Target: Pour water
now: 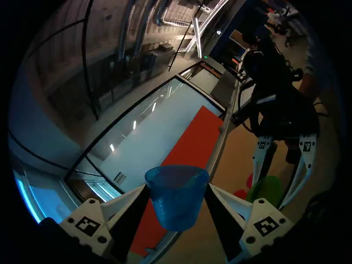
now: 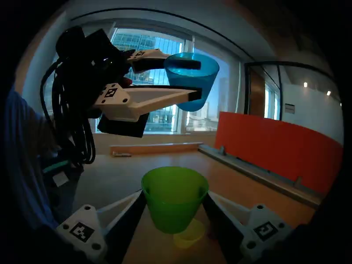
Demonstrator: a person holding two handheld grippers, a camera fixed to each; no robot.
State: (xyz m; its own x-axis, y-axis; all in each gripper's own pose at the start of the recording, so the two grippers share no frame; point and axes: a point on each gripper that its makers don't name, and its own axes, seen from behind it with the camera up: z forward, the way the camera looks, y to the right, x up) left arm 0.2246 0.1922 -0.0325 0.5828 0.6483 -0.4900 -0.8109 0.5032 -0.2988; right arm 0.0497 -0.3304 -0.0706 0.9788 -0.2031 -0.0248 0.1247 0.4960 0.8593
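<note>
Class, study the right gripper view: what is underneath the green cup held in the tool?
A small yellow cup stands on the wooden table below the green cup. The green cup covers part of its rim, so its contents cannot be seen.

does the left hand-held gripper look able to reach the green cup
Probably yes: the left hand-held gripper holds the blue cup higher than the green cup in the right hand-held gripper, open air between them.
</note>
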